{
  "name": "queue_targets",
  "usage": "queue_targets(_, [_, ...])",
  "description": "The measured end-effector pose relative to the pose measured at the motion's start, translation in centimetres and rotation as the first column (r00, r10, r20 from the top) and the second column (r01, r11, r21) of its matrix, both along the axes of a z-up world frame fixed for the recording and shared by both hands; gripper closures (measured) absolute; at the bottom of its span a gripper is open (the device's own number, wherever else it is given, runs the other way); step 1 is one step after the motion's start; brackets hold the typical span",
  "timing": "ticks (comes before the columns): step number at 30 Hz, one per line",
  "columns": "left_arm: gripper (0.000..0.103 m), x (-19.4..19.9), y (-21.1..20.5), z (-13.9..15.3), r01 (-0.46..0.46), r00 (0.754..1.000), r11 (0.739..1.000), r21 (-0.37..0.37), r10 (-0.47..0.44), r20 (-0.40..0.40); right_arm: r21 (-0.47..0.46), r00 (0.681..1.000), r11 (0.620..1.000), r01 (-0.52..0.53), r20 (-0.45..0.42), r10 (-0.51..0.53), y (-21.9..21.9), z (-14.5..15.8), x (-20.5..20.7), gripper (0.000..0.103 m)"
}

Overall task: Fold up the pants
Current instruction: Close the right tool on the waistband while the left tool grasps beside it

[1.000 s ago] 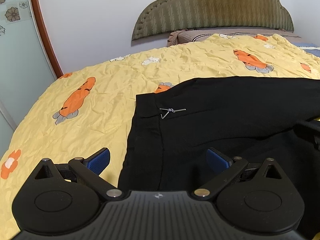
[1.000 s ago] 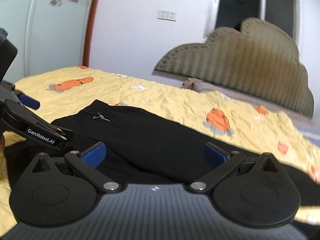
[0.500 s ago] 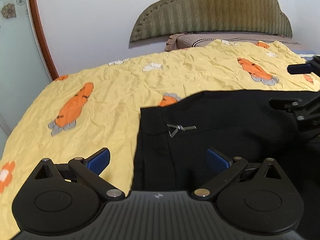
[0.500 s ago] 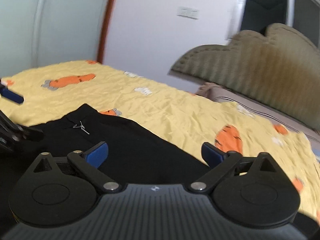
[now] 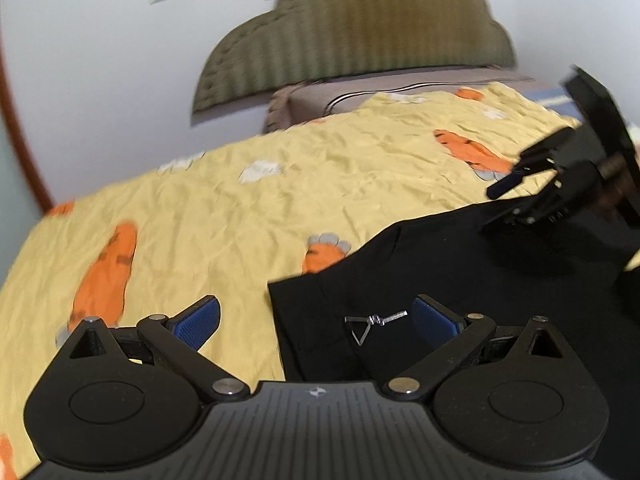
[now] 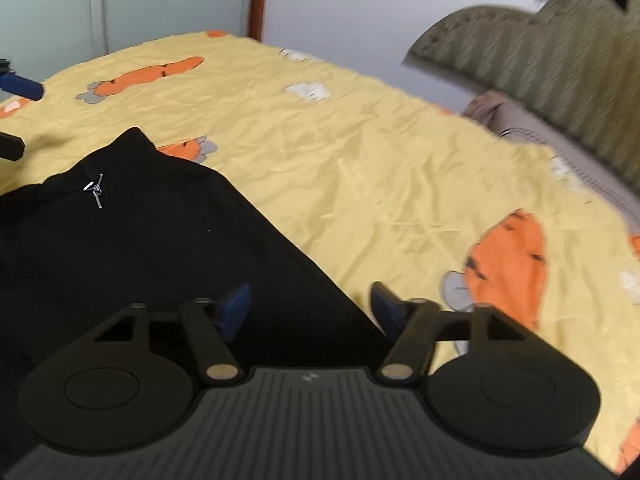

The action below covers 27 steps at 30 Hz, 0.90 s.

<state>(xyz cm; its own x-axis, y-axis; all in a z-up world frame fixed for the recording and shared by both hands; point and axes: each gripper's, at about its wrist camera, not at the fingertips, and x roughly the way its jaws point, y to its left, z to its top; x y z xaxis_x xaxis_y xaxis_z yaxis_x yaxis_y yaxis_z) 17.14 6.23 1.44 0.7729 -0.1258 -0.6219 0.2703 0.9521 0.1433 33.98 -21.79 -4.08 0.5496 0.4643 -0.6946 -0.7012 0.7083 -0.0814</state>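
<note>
A: Ahead of both grippers, a bed under a yellow sheet printed with orange carrots; beyond it, an olive headboard against a white wall.

B: And lying on the sheet?

A: Black pants, spread flat. Under and ahead of the left gripper, with a straight edge and corner just left of its midline. Filling the near left of the right wrist view, one long edge running diagonally down to between the fingers of the right gripper.

B: Left gripper first, then?

A: Spread wide, nothing between the blue pads. Left pad over bare sheet, right pad over black cloth; touching or hovering, cannot tell.

B: Right one?

A: Narrower gap, yet parted, gripping nothing. Left finger over the pants, right finger over the sheet, the pants' edge between. Seen also from the left wrist, far right, low above the black cloth.

B: Smallest thing?

A: A silver metal clasp on the pants, just left of the left gripper's right pad; in the right view, well ahead and to the left.
</note>
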Motion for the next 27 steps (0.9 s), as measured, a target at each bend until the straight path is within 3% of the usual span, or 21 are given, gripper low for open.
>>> queue_targets(2, [0.000,0.6,-0.7,-0.3,0.067,0.998,0.996,0.052,-0.067,0.007,0.000,0.998,1.000,-0.024,-0.056,0.024,0.4,-0.3,1.3,0.048])
queue_targets(6, [0.000,1.5,-2.3,-1.1,0.137,0.989,0.979,0.154,-0.143,0.027,-0.038,0.995,0.998,-0.047,-0.088,0.043,1.2,-0.9,2.9,0.048])
queue_targets(7, [0.000,1.8,-2.5,-1.4,0.141,0.989,0.975,0.170,-0.147,0.021,-0.032,0.994,0.998,-0.051,-0.098,0.048,1.3,-1.1,3.1,0.053])
queue_targets(9, [0.000,2.4,-2.9,-1.9,0.141,0.989,0.974,0.177,-0.146,0.013,-0.021,0.992,0.998,-0.058,-0.114,0.055,1.5,-1.2,3.3,0.082])
queue_targets(13, [0.000,3.2,-3.2,-2.4,0.147,0.989,0.978,0.147,-0.148,-0.004,-0.037,0.994,0.997,-0.068,-0.085,0.065,1.8,-1.3,2.4,0.094])
queue_targets(18, [0.000,2.7,-4.2,-2.6,0.189,0.981,0.969,0.156,-0.193,0.011,-0.102,0.993,0.993,-0.062,0.092,0.072,2.5,-0.4,-1.7,0.096])
queue_targets(22, [0.000,1.3,-5.4,-2.2,0.251,0.961,0.946,0.206,-0.269,0.064,-0.228,0.947,0.970,-0.086,0.284,0.150,3.5,-0.2,-8.0,0.096])
queue_targets(25, [0.000,-0.2,-6.4,-1.9,0.318,0.927,0.907,0.274,-0.359,0.112,-0.298,0.907,0.950,-0.092,0.369,0.203,4.0,-0.3,-12.0,0.096])
queue_targets(27, [0.000,-1.2,-7.3,-2.1,0.359,0.894,0.867,0.346,-0.426,0.137,-0.343,0.881,0.935,-0.091,0.409,0.237,4.3,-0.5,-14.3,0.096])
